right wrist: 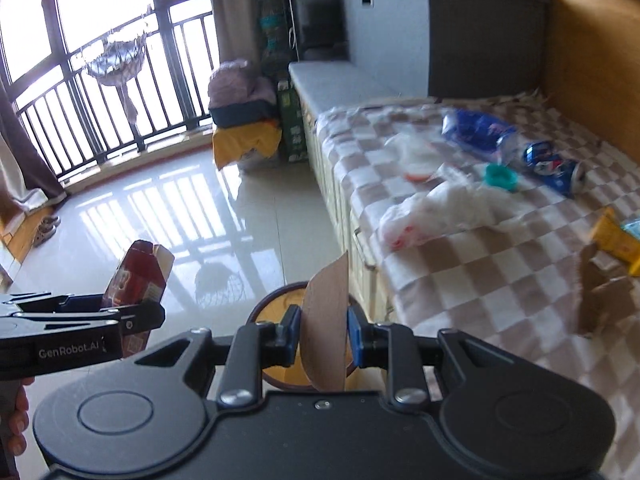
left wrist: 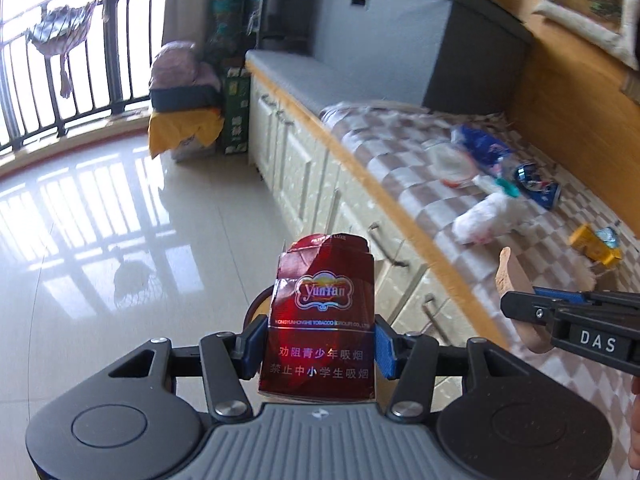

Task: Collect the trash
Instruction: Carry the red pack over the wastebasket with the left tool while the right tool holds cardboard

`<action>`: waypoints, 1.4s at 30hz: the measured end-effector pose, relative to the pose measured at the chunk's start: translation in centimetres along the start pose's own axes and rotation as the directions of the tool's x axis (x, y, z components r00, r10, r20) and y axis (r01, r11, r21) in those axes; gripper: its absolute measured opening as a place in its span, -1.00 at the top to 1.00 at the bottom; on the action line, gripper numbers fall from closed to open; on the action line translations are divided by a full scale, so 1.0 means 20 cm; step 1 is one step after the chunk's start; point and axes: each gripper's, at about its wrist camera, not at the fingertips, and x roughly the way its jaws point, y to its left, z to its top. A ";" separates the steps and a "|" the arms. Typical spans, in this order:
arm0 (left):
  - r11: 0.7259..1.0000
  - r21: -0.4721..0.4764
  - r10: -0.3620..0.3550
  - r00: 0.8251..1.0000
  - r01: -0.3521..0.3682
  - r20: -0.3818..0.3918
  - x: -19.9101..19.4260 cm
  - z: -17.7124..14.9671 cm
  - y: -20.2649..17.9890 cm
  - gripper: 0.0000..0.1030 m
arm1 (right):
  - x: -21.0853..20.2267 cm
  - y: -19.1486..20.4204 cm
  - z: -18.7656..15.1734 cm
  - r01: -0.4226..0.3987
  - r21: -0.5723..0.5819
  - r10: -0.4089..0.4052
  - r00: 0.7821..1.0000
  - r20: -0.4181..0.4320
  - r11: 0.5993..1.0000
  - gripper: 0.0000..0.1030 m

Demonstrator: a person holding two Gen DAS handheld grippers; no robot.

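Both loads are in transit: the left tool (left wrist: pixel 320 350) pinches a red cigarette pack (left wrist: pixel 322 320), the right tool (right wrist: pixel 322 338) clamps a cardboard scrap (right wrist: pixel 326 320). Below both sits the round bin (right wrist: pixel 280 312); next, centre over it and release.

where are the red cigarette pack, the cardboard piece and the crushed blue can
cigarette pack (left wrist: pixel 320 320), left wrist view, its front face by the logo
cardboard piece (right wrist: pixel 326 320), right wrist view, middle of the flat strip
blue can (right wrist: pixel 554 166), right wrist view, its dented side
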 end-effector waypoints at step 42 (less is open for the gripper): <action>0.995 -0.096 -0.011 0.929 -0.027 -0.369 1.47 0.03 0.32 -0.06 | 1.51 0.11 0.19 -0.071 -0.067 0.039 0.920 -0.390 0.995 0.51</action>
